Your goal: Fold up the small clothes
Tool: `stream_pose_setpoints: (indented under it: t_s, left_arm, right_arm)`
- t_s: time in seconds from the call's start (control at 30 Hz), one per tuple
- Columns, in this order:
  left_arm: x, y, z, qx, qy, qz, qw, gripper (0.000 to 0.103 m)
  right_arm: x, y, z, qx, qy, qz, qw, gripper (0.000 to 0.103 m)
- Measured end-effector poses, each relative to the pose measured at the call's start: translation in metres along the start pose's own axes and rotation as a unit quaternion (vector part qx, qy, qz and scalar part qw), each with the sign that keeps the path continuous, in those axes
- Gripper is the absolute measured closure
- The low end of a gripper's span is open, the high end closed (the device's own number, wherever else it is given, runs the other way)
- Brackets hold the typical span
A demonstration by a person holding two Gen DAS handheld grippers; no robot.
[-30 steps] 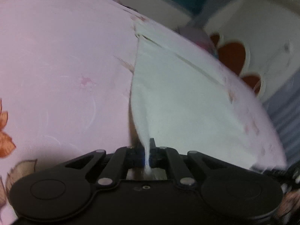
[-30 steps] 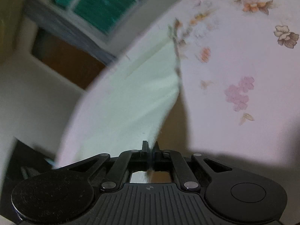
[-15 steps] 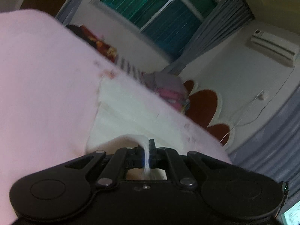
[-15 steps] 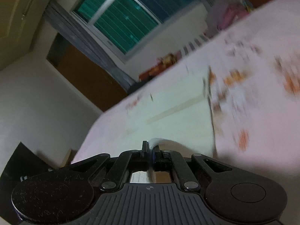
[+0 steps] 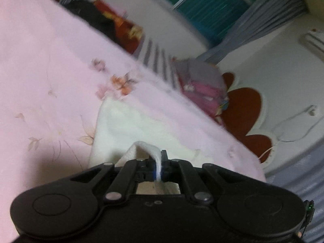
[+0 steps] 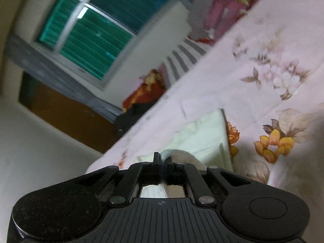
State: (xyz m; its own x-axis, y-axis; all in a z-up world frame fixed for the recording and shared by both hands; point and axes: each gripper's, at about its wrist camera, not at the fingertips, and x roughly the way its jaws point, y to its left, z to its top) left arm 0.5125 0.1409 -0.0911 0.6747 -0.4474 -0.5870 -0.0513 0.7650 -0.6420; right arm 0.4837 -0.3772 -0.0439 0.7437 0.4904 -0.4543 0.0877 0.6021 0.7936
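White cloth [image 5: 129, 127] lies mid-fold on the pink floral bed [image 5: 40, 64], its near edge at 6 o'clock pinched in both left claw [image 5: 159, 167] and right claw [image 6: 162, 162], the fold apparently unfinished.

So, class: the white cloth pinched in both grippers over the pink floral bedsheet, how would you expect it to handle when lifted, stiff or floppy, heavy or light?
Probably floppy: the white cloth arches limply up into the left gripper rather than holding a flat edge. Likely light, since a thin pinched edge in the right gripper carries it. It may drag on the bedsheet rather than slide.
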Motion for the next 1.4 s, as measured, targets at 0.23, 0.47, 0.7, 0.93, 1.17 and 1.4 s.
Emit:
stream_pose_setpoints:
  t_s: [0.23, 0.47, 0.7, 0.93, 1.17, 1.4]
  left_arm:
    - [0.053, 0.028, 0.021, -0.037, 0.027, -0.04, 0.9982, 0.089]
    - [0.075, 0.035, 0.039, -0.068, -0.015, -0.069, 0.9952, 0.032]
    - [0.073, 0.023, 0.048, 0.047, -0.007, -0.012, 0.9988, 0.051]
    - [0.097, 0.004, 0.036, 0.184, 0.047, 0.057, 0.9801, 0.073]
    - [0.077, 0.013, 0.035, 0.171, -0.012, 0.045, 0.9841, 0.1]
    - [0.092, 0.014, 0.031, 0.179, 0.017, 0.079, 0.9806, 0.099]
  right_arm:
    - [0.068, -0.041, 0.017, 0.032, 0.025, -0.024, 0.999, 0.1]
    - [0.091, -0.059, 0.033, 0.05, -0.007, -0.052, 0.997, 0.059]
    - [0.072, -0.039, 0.031, -0.047, -0.035, -0.074, 0.996, 0.041]
    - [0.102, -0.02, 0.001, -0.182, 0.029, -0.127, 0.975, 0.069]
    - [0.107, -0.01, -0.019, -0.24, 0.017, -0.168, 0.956, 0.101]
    - [0.114, -0.018, -0.028, -0.266, 0.015, -0.206, 0.942, 0.102]
